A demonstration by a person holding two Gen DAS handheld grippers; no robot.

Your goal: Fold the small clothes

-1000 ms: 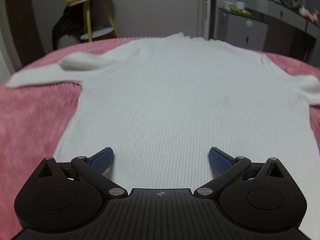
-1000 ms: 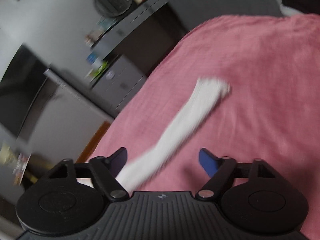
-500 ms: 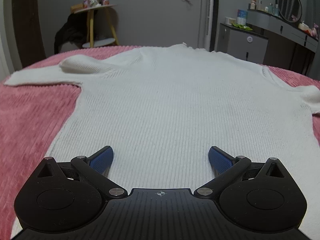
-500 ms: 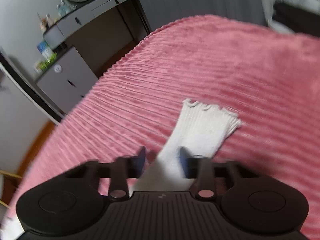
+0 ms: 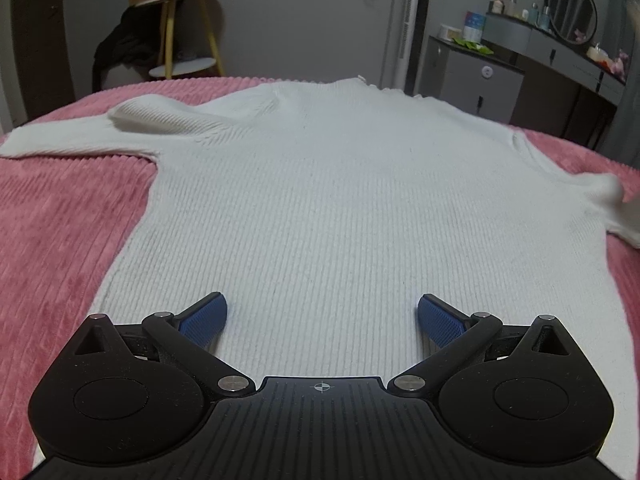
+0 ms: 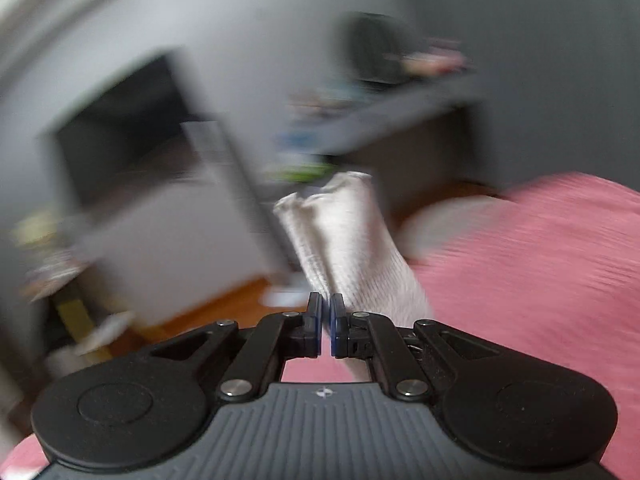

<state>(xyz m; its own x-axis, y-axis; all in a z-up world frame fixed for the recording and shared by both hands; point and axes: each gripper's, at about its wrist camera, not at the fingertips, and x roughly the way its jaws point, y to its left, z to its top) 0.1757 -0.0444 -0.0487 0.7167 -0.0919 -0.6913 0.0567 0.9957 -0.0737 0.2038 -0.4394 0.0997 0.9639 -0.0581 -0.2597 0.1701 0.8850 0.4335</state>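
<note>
A white ribbed sweater lies flat on the pink bed cover, its hem toward me and its left sleeve stretched out to the left. Over the hem hovers my left gripper, open, with nothing between its blue pads. In the blurred right wrist view my right gripper is shut on the sweater's right sleeve, whose cuff sticks up past the pads, lifted off the bed.
Beyond the bed stand a grey dresser with a round mirror, a grey cabinet and a yellow-legged side table with dark clothing beside it. The pink cover spreads to the right under the lifted sleeve.
My right gripper shut on the sleeve near its cuff, then swung up and rolled, lifting the sleeve off the bed. The left gripper stayed open over the hem.
</note>
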